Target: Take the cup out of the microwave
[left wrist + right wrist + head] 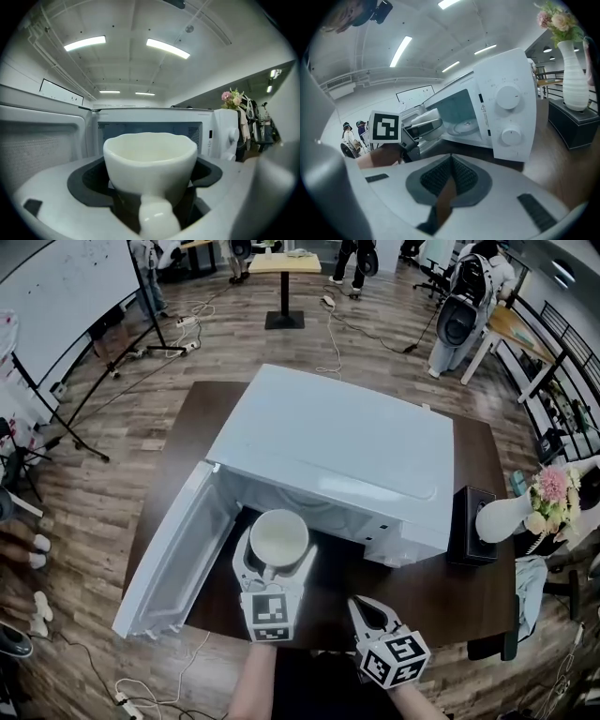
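Note:
A white cup is clamped between the jaws of my left gripper, just in front of the open mouth of the white microwave. In the left gripper view the cup fills the space between the jaws, with its handle toward the camera and the empty microwave cavity behind it. The microwave door hangs wide open to the left. My right gripper is shut on nothing, low at the table's near edge, right of the cup. The right gripper view shows the cup outside the cavity.
The microwave stands on a dark brown table. A black box and a white vase of flowers stand right of it. The control panel with two dials faces my right gripper. Wooden floor, cables and stands surround the table.

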Tool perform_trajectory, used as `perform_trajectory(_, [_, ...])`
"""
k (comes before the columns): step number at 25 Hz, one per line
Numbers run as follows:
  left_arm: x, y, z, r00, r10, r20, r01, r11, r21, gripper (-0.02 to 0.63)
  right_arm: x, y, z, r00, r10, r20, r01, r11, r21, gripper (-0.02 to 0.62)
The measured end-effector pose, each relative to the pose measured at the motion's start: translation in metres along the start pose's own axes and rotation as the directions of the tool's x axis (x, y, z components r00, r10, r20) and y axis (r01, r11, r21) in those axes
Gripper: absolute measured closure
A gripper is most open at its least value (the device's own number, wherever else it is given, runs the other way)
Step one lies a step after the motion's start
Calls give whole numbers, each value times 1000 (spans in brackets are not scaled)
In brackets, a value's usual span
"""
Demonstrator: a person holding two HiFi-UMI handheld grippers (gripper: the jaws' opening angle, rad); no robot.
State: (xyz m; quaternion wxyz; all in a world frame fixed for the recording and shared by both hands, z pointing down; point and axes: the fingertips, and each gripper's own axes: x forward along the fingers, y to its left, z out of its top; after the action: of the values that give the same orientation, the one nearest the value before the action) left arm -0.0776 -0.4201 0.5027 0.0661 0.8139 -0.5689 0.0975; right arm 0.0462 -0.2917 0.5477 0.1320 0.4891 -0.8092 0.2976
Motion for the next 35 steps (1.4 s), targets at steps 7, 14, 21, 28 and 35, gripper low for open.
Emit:
perform_trajectory(7, [-38, -6, 2, 999, 48, -11, -48, 999, -6, 104, -21, 6, -1, 1000, 18, 16, -18, 1000, -2, 601])
perform_trajectory(14, [-71, -12, 6, 997, 71, -21, -71, 997, -13, 104, -25, 15, 8, 997, 54, 46, -52, 998, -42, 601])
perform_trajectory(21, [-103, -7, 17, 997, 81, -17, -82, 996, -37, 104, -18, 26, 26, 992, 96, 78, -90, 993, -80, 601])
perform_trajectory(28, [-135, 12, 23, 992, 126, -27, -127, 991, -44, 104, -11, 31, 40, 988, 119, 101, -108, 988, -115, 601])
perform_trajectory(35, [-162, 21, 31, 988, 153, -35, -154, 987, -49, 104, -24, 35, 64, 982, 123, 145, -99, 982, -163, 601])
